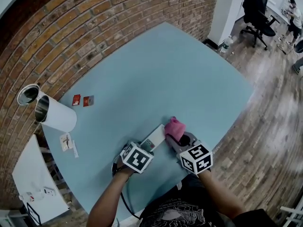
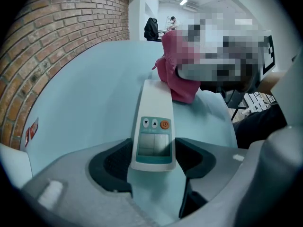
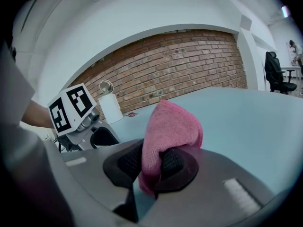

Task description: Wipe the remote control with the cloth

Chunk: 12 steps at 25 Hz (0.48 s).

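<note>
A white remote control (image 1: 154, 138) with an orange button lies on the light blue table (image 1: 156, 74). Its near end sits between the pads of my left gripper (image 1: 147, 148), which is shut on it (image 2: 152, 161). In the left gripper view the remote control (image 2: 154, 122) runs away from the jaws, and the pink cloth (image 2: 176, 72) rests on its far end. My right gripper (image 1: 178, 137) is shut on the pink cloth (image 1: 173, 126), bunched up between its pads (image 3: 150, 164). The right gripper view shows the pink cloth (image 3: 170, 126) and the left gripper's marker cube (image 3: 71, 107) to the left.
A white cylinder (image 1: 57, 116) and a metal can (image 1: 27, 93) sit at the table's left edge by the brick wall (image 1: 94, 27). Two small red packets (image 1: 81, 100) and a paper slip (image 1: 66, 141) lie nearby. A white stand (image 1: 35, 183) is beside the table; an office chair (image 1: 258, 8) stands far off.
</note>
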{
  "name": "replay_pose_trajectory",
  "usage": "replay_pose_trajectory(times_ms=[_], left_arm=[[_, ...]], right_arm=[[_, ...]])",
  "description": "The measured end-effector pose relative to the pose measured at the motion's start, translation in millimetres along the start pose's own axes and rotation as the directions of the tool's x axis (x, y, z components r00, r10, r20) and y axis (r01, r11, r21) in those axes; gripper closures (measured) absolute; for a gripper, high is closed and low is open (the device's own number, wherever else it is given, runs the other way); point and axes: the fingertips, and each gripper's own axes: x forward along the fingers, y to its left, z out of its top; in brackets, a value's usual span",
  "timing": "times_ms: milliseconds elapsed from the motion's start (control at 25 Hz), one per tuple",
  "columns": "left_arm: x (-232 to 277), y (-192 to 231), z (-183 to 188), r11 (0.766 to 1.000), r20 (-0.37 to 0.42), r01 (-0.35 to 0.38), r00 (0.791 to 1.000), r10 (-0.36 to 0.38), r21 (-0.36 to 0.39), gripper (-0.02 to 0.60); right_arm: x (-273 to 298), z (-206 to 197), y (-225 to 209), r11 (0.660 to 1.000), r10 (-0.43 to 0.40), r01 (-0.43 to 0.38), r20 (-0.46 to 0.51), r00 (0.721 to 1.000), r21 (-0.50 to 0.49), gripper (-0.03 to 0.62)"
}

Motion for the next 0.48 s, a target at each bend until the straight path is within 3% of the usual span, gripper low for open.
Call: replay_pose_trajectory(times_ms=[480], left_arm=[[-1,-1,1,1.0,0.014,0.002,1.0,-0.002,0.0,0.293]], right_arm=[[4,-7,46,0.999,0.051,-0.051,0.009,0.999,-0.017,0.531]])
